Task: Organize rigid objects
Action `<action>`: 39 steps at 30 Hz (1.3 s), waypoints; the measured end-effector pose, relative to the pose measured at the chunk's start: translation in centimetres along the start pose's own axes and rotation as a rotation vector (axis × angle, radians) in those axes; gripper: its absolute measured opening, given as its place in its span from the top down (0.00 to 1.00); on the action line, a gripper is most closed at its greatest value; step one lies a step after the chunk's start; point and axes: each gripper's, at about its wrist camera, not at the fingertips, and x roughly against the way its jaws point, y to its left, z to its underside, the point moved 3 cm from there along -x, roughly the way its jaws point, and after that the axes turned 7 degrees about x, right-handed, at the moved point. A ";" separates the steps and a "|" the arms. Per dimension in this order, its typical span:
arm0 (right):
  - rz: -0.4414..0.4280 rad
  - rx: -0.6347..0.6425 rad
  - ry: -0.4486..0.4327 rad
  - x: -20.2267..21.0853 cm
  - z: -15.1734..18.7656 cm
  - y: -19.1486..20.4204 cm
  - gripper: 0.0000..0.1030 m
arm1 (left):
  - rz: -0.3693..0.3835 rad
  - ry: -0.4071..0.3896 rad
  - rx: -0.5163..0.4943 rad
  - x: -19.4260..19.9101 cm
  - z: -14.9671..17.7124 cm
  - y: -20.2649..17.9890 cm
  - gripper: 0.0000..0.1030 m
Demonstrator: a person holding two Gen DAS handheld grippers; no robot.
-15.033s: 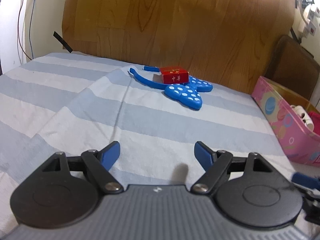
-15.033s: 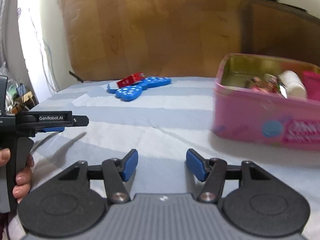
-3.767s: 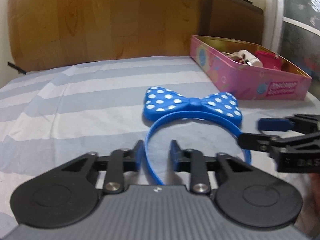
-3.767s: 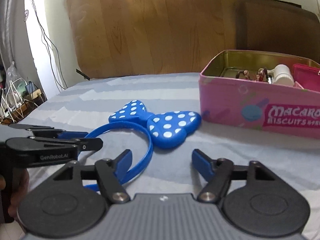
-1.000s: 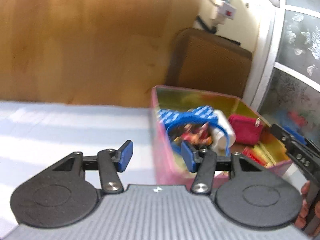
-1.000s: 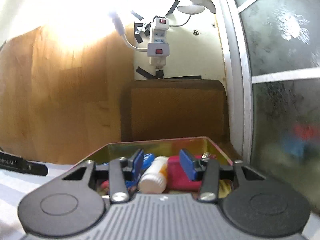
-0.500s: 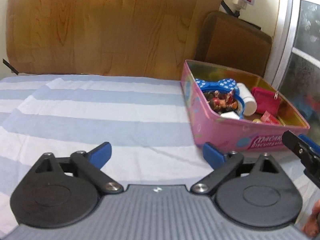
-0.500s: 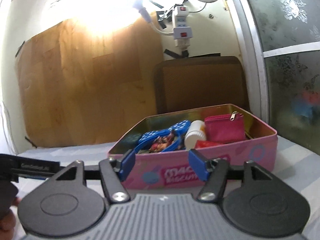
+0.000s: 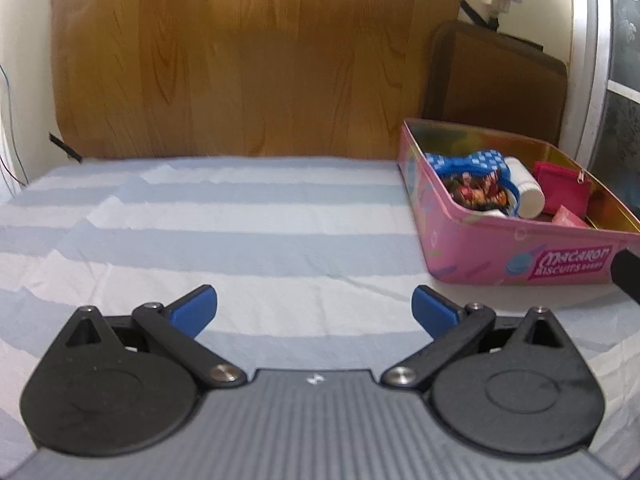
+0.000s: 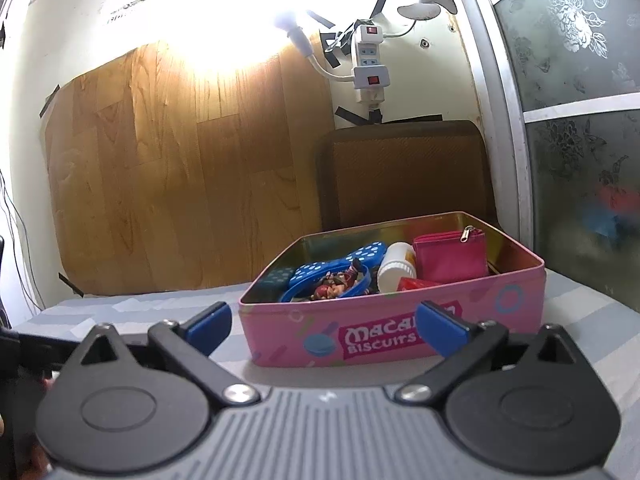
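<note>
Seemingly little is left to be done — the blue dotted headband (image 10: pixel 340 266), white bottle (image 10: pixel 394 266) and red pouch (image 10: pixel 450 254) are seen inside the pink tin (image 10: pixel 400 330), and no loose item is seen on the striped sheet (image 9: pixel 240 232). Nothing is gripped: left gripper (image 9: pixel 314 310) and right gripper (image 10: pixel 323 322) are both spread wide.
</note>
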 end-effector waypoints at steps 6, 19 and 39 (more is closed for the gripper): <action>0.009 -0.011 0.001 0.1 0.1 -0.2 0.00 | -0.054 -0.067 -0.047 0.9 -0.2 -0.5 0.00; 0.029 -0.058 0.033 -0.3 0.6 -1.0 0.00 | -0.076 -0.084 -0.136 1.4 0.1 -1.9 0.00; 0.044 -0.099 0.063 0.0 1.1 -1.5 0.00 | -0.001 0.039 -0.111 1.7 0.9 -3.0 0.00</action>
